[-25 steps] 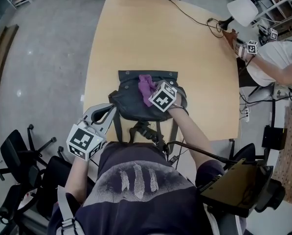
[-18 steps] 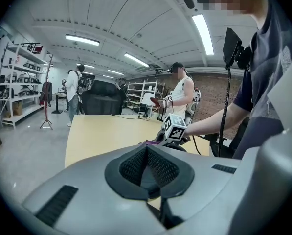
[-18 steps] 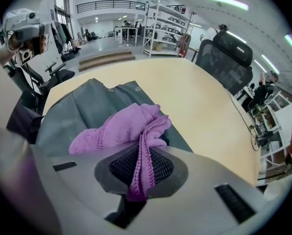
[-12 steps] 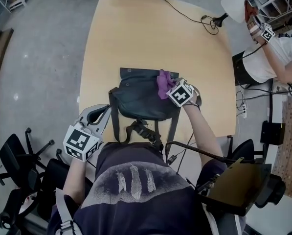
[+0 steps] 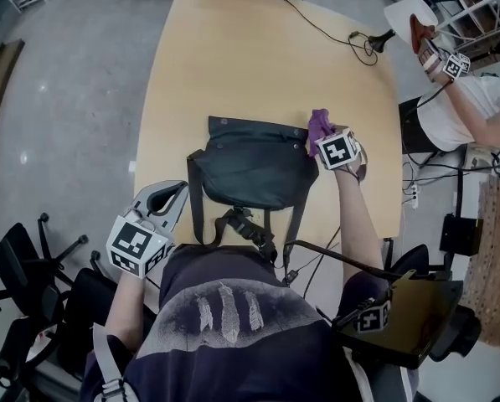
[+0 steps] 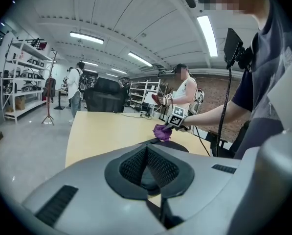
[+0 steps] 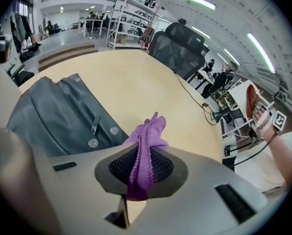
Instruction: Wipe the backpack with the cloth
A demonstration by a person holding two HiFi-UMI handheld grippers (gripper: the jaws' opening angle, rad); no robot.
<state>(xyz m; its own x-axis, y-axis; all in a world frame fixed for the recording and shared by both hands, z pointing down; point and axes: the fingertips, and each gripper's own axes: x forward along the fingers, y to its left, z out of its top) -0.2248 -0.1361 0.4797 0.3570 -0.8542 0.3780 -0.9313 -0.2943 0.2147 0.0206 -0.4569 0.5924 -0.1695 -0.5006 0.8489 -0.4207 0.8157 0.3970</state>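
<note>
A dark grey backpack (image 5: 248,167) lies flat on the wooden table (image 5: 258,57), its straps hanging over the near edge. My right gripper (image 5: 322,134) is shut on a purple cloth (image 5: 318,126), held just off the backpack's right edge over bare wood. In the right gripper view the cloth (image 7: 145,151) is pinched between the jaws, with the backpack (image 7: 62,116) to the left. My left gripper (image 5: 164,199) hangs off the table's near left corner, beside the backpack; its jaws are shut with nothing in them. From the left gripper view the cloth (image 6: 161,131) shows far ahead.
A black cable (image 5: 333,32) runs across the table's far right. Another person (image 5: 471,99) with a marker cube sits at the right. Black office chairs (image 5: 32,258) stand on the floor at the left. A tablet on a mount (image 5: 400,312) is at my right side.
My right gripper has swept the purple cloth rightwards across the backpack, from its middle to past its right edge. The left gripper has stayed in place.
</note>
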